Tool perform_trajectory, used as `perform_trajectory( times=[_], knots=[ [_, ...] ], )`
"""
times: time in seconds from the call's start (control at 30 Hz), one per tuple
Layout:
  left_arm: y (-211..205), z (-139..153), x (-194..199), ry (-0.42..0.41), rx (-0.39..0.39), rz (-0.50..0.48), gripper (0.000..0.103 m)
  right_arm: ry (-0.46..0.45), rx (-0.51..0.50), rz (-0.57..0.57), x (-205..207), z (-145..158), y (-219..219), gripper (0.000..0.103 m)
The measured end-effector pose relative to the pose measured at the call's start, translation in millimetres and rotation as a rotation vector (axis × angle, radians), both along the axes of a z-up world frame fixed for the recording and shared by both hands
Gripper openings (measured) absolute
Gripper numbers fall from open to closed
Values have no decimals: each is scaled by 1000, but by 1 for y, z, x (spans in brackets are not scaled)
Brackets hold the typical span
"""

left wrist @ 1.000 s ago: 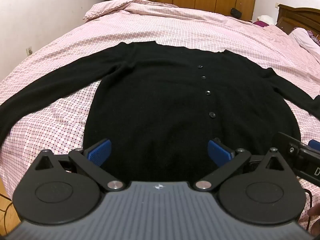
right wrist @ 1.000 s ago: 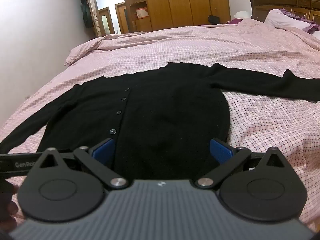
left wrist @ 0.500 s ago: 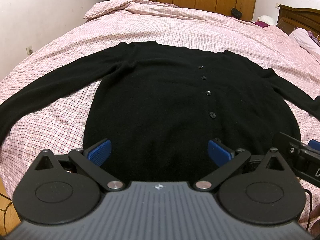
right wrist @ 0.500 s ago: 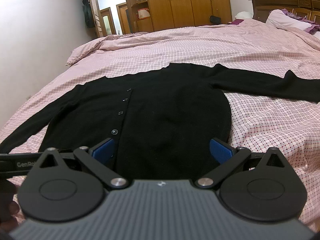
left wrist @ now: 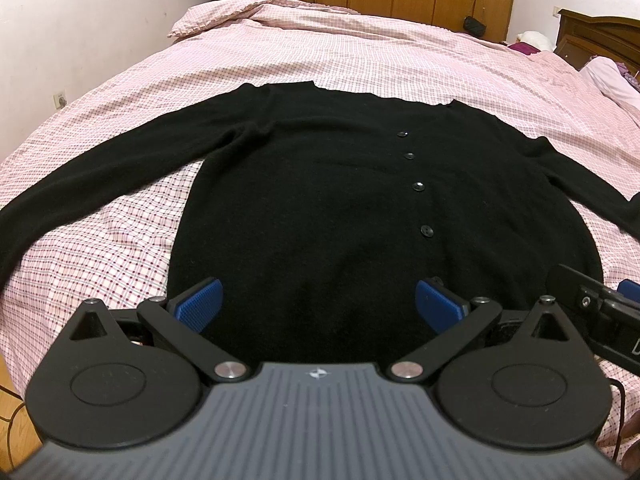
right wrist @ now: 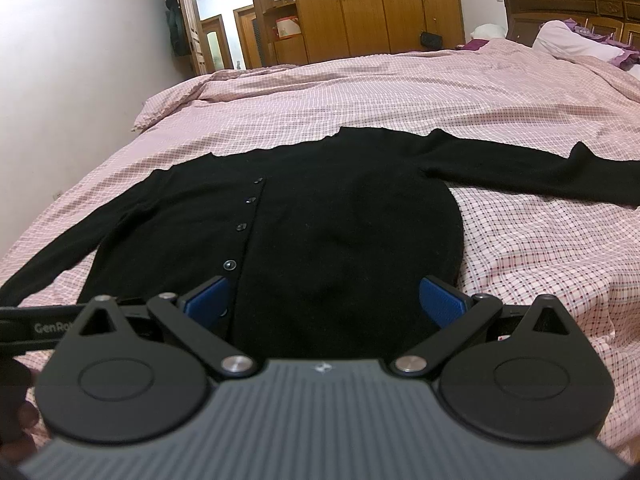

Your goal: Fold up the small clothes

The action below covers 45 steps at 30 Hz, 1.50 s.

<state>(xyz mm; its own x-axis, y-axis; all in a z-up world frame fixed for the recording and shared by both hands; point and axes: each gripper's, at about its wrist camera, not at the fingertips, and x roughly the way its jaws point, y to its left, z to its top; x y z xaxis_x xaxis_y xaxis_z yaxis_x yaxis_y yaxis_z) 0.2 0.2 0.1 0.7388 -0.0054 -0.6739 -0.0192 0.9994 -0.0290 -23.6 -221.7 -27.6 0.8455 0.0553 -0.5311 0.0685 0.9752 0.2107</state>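
Left wrist view: my left gripper (left wrist: 320,306) is hovering over the hem of the black cardigan (left wrist: 340,200), jaws spread, holding nothing. Right wrist view: my right gripper (right wrist: 324,300) is hovering likewise, jaws spread; cardigan (right wrist: 320,220) is lying flat on the pink checked bedspread (right wrist: 520,248).

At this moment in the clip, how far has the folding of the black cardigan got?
Done: the black cardigan lies flat and buttoned on the pink checked bedspread, both sleeves spread out to the sides. In hand: nothing; the left gripper and right gripper are both open, over the end of the garment nearest the cameras. Left: every fold, since neither the sleeves nor the body are turned in.
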Motion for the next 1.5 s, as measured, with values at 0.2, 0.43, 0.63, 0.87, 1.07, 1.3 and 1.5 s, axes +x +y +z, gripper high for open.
perform_trajectory(
  times=[0.2,0.43,0.63,0.87,1.07,1.3,1.5],
  knots=[
    [0,0,0,0,0,0,103,-2,2,1,0,0,0,103],
    [0,0,0,3,-3,1,103,-6,8,3,-1,2,1,103],
    [4,-2,7,13,-6,4,103,1,10,8,2,1,0,103],
    [7,3,16,7,-21,-23,103,9,59,17,12,1,-12,103],
    [10,9,39,23,-36,-36,103,3,86,-29,23,3,-39,103],
    [10,11,74,36,-35,-18,103,-13,112,-144,38,7,-105,103],
    [2,8,106,47,-26,-9,103,-63,129,-357,43,3,-179,103]
  ],
)
